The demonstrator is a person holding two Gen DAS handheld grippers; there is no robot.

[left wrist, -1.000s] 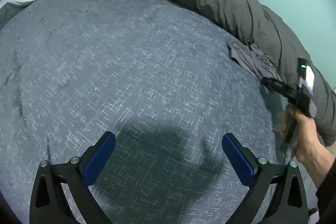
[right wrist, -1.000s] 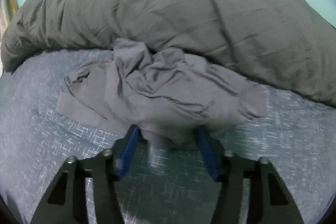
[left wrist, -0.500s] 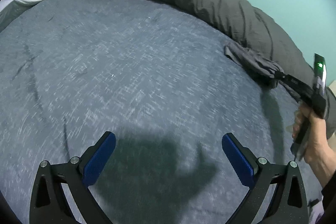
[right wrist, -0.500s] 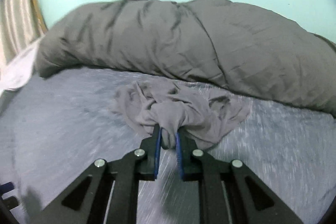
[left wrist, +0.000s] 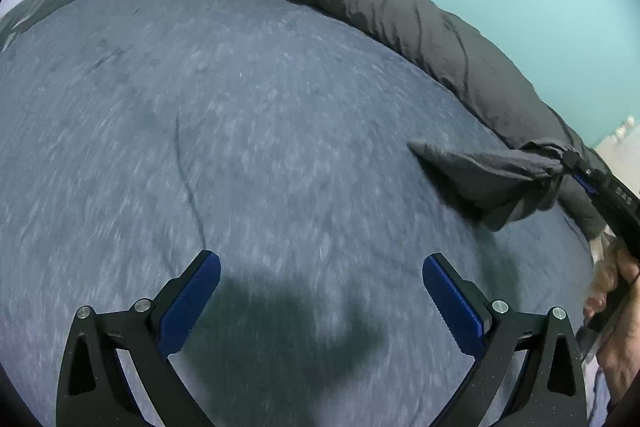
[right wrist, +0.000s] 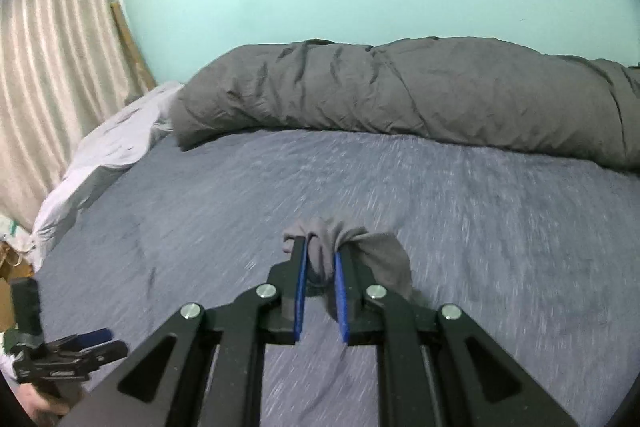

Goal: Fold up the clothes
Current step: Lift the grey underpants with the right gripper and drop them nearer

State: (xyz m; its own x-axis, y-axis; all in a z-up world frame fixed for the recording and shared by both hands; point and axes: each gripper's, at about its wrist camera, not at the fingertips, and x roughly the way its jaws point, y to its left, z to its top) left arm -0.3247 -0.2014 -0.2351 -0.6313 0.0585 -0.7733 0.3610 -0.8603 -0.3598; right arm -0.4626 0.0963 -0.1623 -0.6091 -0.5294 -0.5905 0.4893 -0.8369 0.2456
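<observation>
A grey garment [right wrist: 376, 255] is bunched between the blue pads of my right gripper [right wrist: 320, 255], which is shut on it and holds it lifted above the blue bedspread [right wrist: 500, 227]. In the left wrist view the garment [left wrist: 488, 171] hangs from the right gripper [left wrist: 568, 163] at the right, its tail trailing toward the bed. My left gripper [left wrist: 320, 279] is open and empty, hovering over the bedspread [left wrist: 240, 147]. It also shows at the lower left of the right wrist view [right wrist: 96, 343].
A rolled dark grey duvet [right wrist: 420, 95] lies along the far side of the bed against the turquoise wall; it also shows in the left wrist view [left wrist: 380, 11]. A pale pillow [right wrist: 108, 147] sits at the left end, a curtain [right wrist: 48, 87] behind it.
My right gripper closed on the garment, lifted it off the bed and carried it away from the duvet toward the bed's middle. My left gripper stayed open and tilted up slightly.
</observation>
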